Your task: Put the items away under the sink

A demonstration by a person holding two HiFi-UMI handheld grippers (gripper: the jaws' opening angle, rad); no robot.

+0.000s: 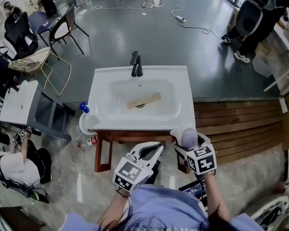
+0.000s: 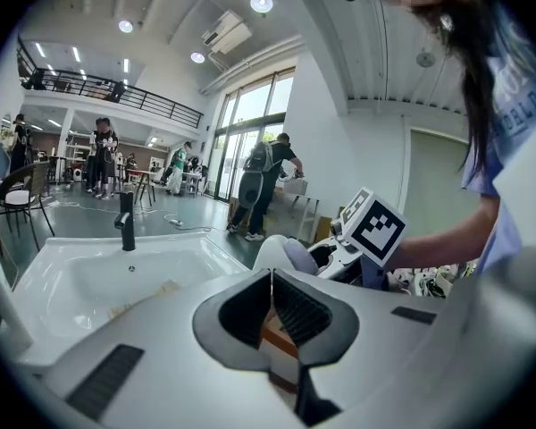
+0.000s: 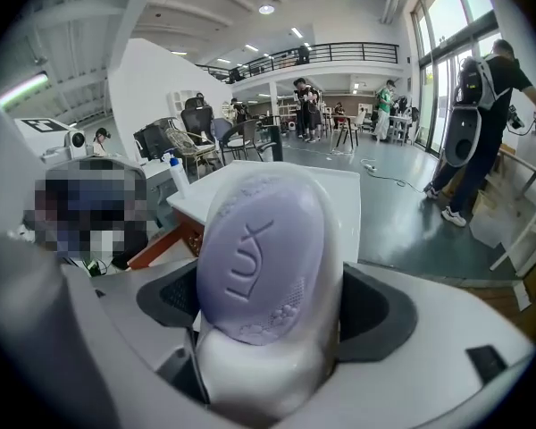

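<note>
A lilac soap bar (image 3: 261,257) lies in a white dish (image 3: 259,378), and my right gripper (image 3: 268,315) is shut on them. In the head view the soap (image 1: 189,138) and right gripper (image 1: 187,147) hover at the front right corner of the white sink (image 1: 100,86). My left gripper (image 1: 151,151) hangs just below the sink's front edge; its jaws are shut with nothing between them (image 2: 271,284). The sink rests on a wooden stand (image 1: 103,153). In the left gripper view, the right gripper's marker cube (image 2: 376,227) shows to the right.
A black faucet (image 1: 136,64) stands at the back of the basin, and a wooden strip (image 1: 143,100) lies in it. A blue-capped bottle (image 1: 84,109) stands at the sink's left. There is a wooden platform (image 1: 231,124) to the right, chairs and a person (image 1: 12,165) to the left.
</note>
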